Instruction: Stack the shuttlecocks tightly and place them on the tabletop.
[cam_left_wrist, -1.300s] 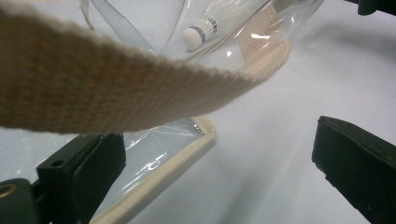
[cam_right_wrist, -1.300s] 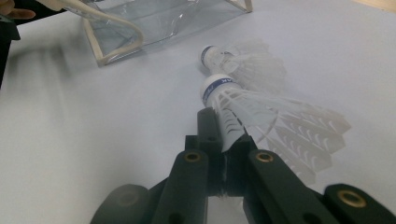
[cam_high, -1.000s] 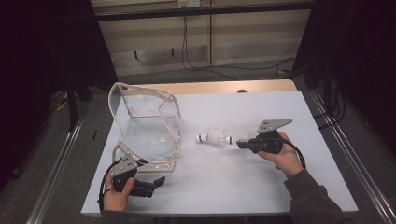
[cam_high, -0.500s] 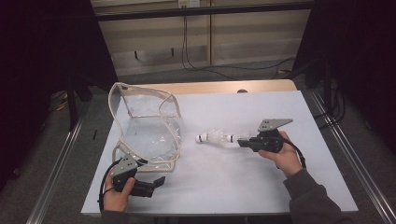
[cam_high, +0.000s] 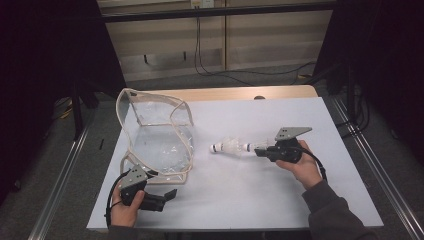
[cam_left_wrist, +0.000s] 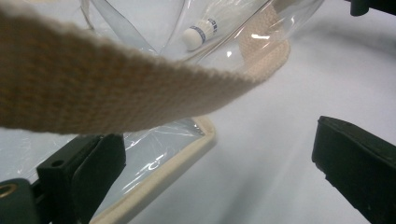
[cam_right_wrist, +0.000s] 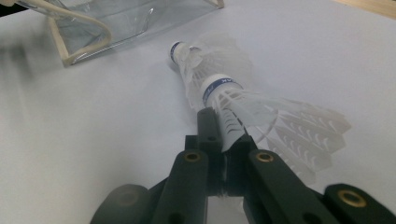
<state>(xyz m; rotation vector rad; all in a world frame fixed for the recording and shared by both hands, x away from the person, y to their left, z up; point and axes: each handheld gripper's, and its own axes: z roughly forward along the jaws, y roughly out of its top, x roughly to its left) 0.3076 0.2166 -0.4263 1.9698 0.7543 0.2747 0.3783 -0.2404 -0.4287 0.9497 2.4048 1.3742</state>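
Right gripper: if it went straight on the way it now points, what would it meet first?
Likely the clear bag. The right gripper, shut on the nearer shuttlecock, points across the table toward it; a second shuttlecock would arrive first.

Front shuttlecock (cam_right_wrist: 224, 100) band: a blue strip around the cork, white lettering is printed on it but it's too blurred and turned away to be read.
Rear shuttlecock (cam_right_wrist: 184, 52) band: same blue strip, a mark or two can be made out, nothing legible.
Shuttlecock seen through the bag (cam_left_wrist: 200, 32): a dark blue band with tiny white characters, not readable either.
Clear bag (cam_high: 160, 140): no print or label can be made out on the plastic or the beige trim.
Table (cam_high: 260, 200): no writing is seen.
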